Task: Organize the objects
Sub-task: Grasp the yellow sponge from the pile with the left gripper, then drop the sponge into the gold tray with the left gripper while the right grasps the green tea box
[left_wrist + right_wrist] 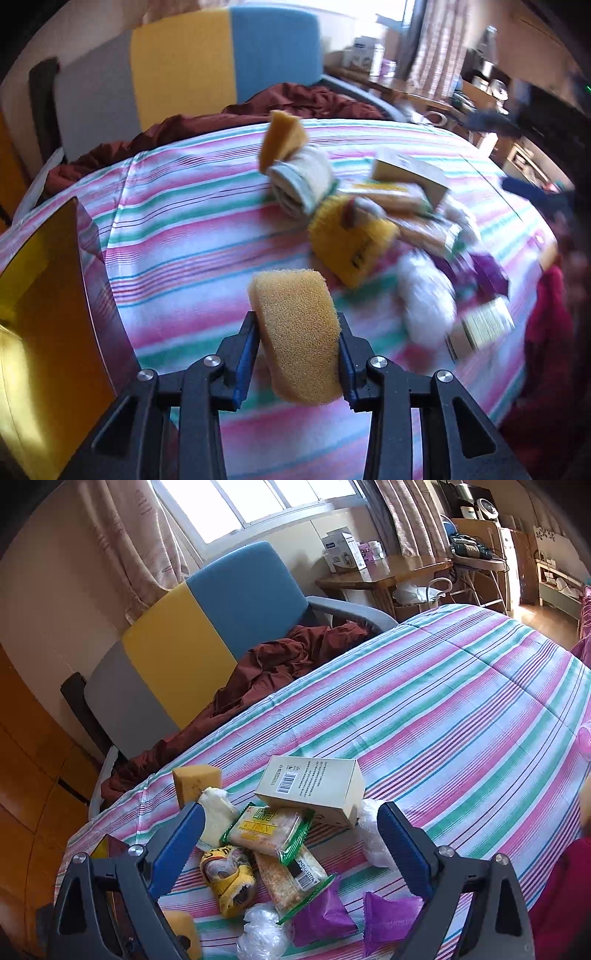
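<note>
**Sponge clamped beside a yellow box, clutter heaped on the striped cloth**

At the left edge of the left wrist view stands an open yellow-orange box (44,295) with a dark maroon rim; only its inner walls show, and what lies inside cannot be told. A cream carton (310,786) printed with a barcode lies on its side atop the heap, its far end propped on the snack packets.

The left hand-held gripper (297,354) has its blue pads pressed on the two sides of a yellow sponge (295,332), which stands on edge between them above the cloth, near the box. The right hand-held gripper (291,845) hangs over the heap with its jaws spread wide and nothing between the pads.

The heap holds a second sponge wedge (195,779), a folded pale cloth (218,819), a green-edged biscuit packet (266,830), a cracker packet (291,878), a small yellow toy slipper (229,878), crumpled clear plastic (262,934) and two purple sachets (325,912). All rest on a pink, green and white striped cloth (443,709) that covers the surface.

Behind it sits a chair (207,609) with a grey, yellow and blue back and a rust-red garment (280,661) dumped on its seat. Patterned curtains (125,539) frame a bright window, and a wooden side table (376,576) carries white boxes.
</note>
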Tool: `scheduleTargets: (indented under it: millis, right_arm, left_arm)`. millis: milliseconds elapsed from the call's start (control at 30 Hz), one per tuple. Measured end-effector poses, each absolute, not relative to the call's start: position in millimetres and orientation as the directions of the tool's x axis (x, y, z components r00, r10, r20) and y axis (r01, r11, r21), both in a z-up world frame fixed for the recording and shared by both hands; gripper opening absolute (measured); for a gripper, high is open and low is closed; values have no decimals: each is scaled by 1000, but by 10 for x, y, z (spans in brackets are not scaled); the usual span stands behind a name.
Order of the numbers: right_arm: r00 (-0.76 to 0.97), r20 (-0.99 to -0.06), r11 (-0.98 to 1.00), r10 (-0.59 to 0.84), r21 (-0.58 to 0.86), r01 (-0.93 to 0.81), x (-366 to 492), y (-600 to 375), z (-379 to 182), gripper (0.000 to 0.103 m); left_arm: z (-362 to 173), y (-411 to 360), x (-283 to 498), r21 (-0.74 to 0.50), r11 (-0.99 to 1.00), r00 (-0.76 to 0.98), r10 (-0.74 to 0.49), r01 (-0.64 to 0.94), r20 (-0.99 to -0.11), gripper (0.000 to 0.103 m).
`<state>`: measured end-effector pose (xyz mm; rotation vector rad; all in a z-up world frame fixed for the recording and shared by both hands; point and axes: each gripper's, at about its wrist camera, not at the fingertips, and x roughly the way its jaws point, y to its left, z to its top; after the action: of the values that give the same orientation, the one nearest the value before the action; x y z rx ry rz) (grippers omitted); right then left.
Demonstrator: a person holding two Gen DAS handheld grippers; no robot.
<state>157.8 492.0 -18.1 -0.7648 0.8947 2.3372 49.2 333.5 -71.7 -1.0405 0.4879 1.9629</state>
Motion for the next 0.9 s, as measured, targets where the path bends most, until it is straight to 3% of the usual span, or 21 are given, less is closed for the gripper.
scheduleTargets:
  millis: [167, 333, 667, 900]
  right_arm:
    - [-692, -681, -654, 240, 413, -633, 1536, 4898, -227, 96]
    - [-657, -743, -654, 130, 434, -620, 1527, 4852, -330, 96]
    - [-379, -925, -755, 15, 238, -611, 1723, 4365, -525, 96]
    - [-216, -974, -768, 67, 88, -634, 1648, 4174, -844, 95]
  left_arm:
    - [-775, 3227, 790, 35, -513, -340, 514, -858, -788, 35]
    - [-802, 3228, 652, 9, -525, -327, 516, -851, -792, 35]
    - [-982, 3174, 583, -60, -542, -271, 510, -838, -816, 33]
    - [-936, 3068, 530, -102, -549, -253, 532, -829, -808, 33]
